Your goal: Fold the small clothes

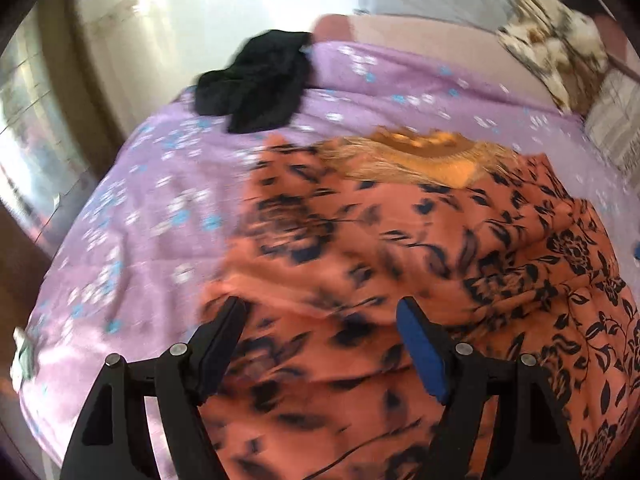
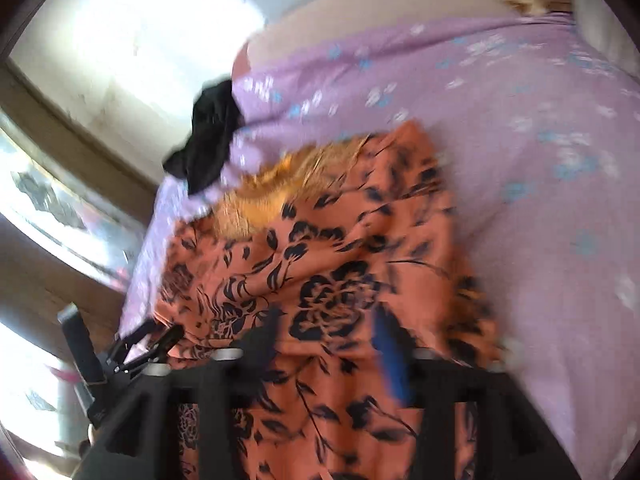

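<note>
An orange garment with a black floral print (image 1: 420,240) lies spread on a lilac bedsheet dotted with small blue and white flowers (image 1: 132,208), its golden embroidered neckline (image 1: 424,152) at the far end. The left gripper (image 1: 320,320) hovers over the garment's near part with its jaws spread and nothing pinched between them. The right gripper (image 2: 324,332) hangs over the same cloth, jaws likewise apart; the picture there is blurred, yet the pads press on nothing. A crumpled black garment (image 1: 256,80) sits at the sheet's far left edge. A patterned pillow (image 1: 556,44) lies far right. No writing or label can be read.
</note>
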Available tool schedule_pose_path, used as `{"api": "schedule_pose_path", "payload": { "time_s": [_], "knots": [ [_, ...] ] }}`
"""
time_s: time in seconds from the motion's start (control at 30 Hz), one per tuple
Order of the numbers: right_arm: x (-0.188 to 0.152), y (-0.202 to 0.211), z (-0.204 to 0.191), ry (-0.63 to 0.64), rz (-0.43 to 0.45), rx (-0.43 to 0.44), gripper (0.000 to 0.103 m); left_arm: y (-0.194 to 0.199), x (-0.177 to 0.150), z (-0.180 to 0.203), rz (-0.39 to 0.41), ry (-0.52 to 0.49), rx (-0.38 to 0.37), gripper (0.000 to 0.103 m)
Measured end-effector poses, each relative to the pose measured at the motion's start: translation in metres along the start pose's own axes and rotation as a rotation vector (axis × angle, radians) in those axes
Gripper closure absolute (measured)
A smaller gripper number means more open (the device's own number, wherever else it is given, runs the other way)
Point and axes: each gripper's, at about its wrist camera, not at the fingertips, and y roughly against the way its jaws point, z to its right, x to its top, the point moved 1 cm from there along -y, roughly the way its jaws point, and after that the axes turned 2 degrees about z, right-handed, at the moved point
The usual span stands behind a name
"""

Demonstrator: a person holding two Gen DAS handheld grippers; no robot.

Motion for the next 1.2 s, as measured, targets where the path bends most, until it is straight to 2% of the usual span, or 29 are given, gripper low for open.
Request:
{"api": "schedule_pose_path", "payload": {
  "time_s": [0.2,0.4,0.47,0.53,0.67,0.8,0.83,0.87,0.9,0.97,1.0,1.07,1.13,1.17,1.2],
  "knots": [
    [-0.027,0.060,0.047,-0.113,0.025,-0.043,0.033,0.030,-0.037,-0.060,-0.022,0.145,0.057,0.024],
    [-0.070,0.094,0.069,-0.159,-0.056,-0.081,0.033,0.054,-0.085,-0.095,-0.105,0.257,0.030,0.023],
    [-0.089,0.098,0.071,-0.171,-0.121,-0.095,0.033,0.064,-0.098,-0.099,-0.119,0.253,0.031,0.023],
    [-0.105,0.100,0.069,-0.162,-0.149,-0.128,0.033,0.071,-0.109,-0.099,-0.130,0.238,0.027,0.023],
    [-0.136,0.096,0.071,-0.180,-0.238,-0.192,0.033,0.079,-0.136,-0.103,-0.192,0.220,-0.006,0.023],
    [-0.159,0.087,0.081,-0.223,-0.281,-0.211,0.035,0.078,-0.162,-0.115,-0.251,0.294,-0.043,0.023],
    [-0.162,0.085,0.083,-0.236,-0.285,-0.217,0.040,0.077,-0.167,-0.118,-0.261,0.317,-0.061,0.024],
    [-0.165,0.082,0.085,-0.245,-0.287,-0.228,0.045,0.078,-0.170,-0.118,-0.265,0.326,-0.073,0.036],
    [-0.167,0.082,0.085,-0.245,-0.281,-0.239,0.047,0.077,-0.172,-0.117,-0.275,0.331,-0.098,0.058],
    [-0.167,0.083,0.085,-0.235,-0.276,-0.265,0.058,0.076,-0.175,-0.114,-0.289,0.325,-0.138,0.079],
    [-0.167,0.085,0.084,-0.225,-0.273,-0.283,0.062,0.076,-0.176,-0.112,-0.286,0.319,-0.151,0.082],
    [-0.168,0.088,0.084,-0.224,-0.266,-0.285,0.074,0.078,-0.176,-0.108,-0.280,0.304,-0.146,0.082],
    [-0.171,0.091,0.082,-0.226,-0.275,-0.271,0.076,0.078,-0.177,-0.105,-0.284,0.294,-0.158,0.082],
    [-0.173,0.091,0.080,-0.224,-0.287,-0.268,0.076,0.078,-0.177,-0.102,-0.291,0.294,-0.168,0.076],
    [-0.175,0.091,0.079,-0.217,-0.299,-0.271,0.076,0.075,-0.176,-0.101,-0.304,0.294,-0.178,0.050]
  ]
}}
